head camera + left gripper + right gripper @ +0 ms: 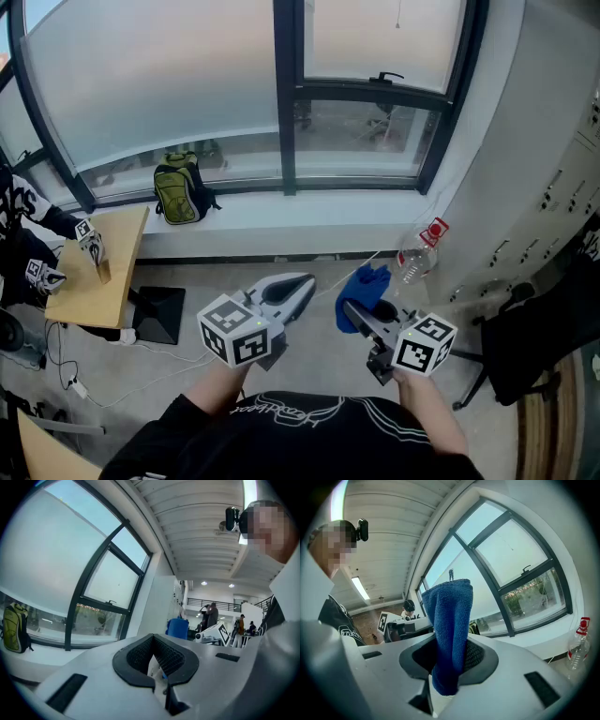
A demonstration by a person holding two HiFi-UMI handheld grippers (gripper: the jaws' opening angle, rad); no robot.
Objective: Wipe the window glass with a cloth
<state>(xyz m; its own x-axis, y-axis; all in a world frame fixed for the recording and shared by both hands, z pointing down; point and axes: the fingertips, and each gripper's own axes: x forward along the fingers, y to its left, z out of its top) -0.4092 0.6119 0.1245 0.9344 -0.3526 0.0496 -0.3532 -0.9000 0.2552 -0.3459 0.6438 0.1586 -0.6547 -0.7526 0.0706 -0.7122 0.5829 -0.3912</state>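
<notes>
holding cloth (450, 620) clamped in right tongs (449, 667), left tongs (157, 667) together, empty; wiping seemingly not begun, next reach window glass (150, 84) at 12 o'clock.

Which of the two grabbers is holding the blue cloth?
The right gripper: its jaws pinch the blue cloth, which sticks out between them. The left gripper has its jaws together with nothing in them.
</notes>
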